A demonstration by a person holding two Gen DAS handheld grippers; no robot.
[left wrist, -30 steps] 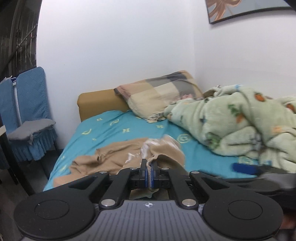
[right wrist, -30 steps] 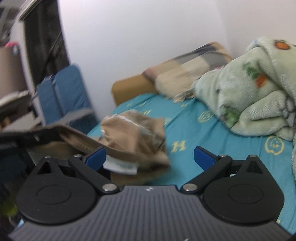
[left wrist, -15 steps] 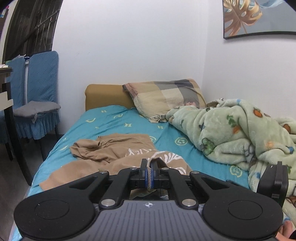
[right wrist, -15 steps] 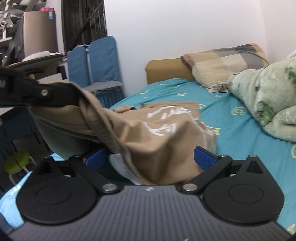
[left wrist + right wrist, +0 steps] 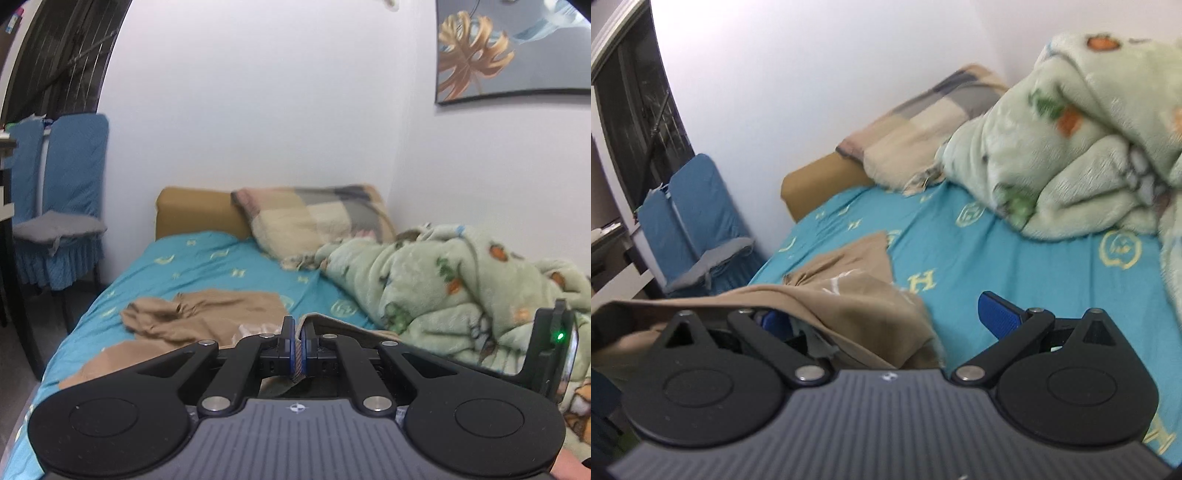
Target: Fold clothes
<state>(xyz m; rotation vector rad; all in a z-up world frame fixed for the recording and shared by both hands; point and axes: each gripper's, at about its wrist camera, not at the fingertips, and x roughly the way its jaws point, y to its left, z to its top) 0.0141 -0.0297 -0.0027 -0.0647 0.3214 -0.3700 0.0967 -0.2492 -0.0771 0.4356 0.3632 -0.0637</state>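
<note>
A tan garment with a white print (image 5: 207, 317) lies crumpled on the blue bedsheet; it also shows in the right wrist view (image 5: 849, 302). My left gripper (image 5: 297, 347) is shut on an edge of the garment and holds it lifted near the bed's near end. My right gripper (image 5: 886, 314) is open, with the garment draped over its left finger and between the jaws; its right fingertip (image 5: 997, 314) is bare. The right gripper's body shows at the right edge of the left wrist view (image 5: 554, 347).
A green fleece blanket (image 5: 461, 288) is heaped along the bed's right side by the wall. A checked pillow (image 5: 314, 218) leans on the tan headboard (image 5: 192, 212). Blue-covered chairs (image 5: 62, 206) stand left of the bed. A framed picture (image 5: 509, 48) hangs on the right wall.
The left gripper has risen and tilted up while holding the garment edge. The right gripper has swung right toward the blanket; the garment has dropped lower across its left finger.
</note>
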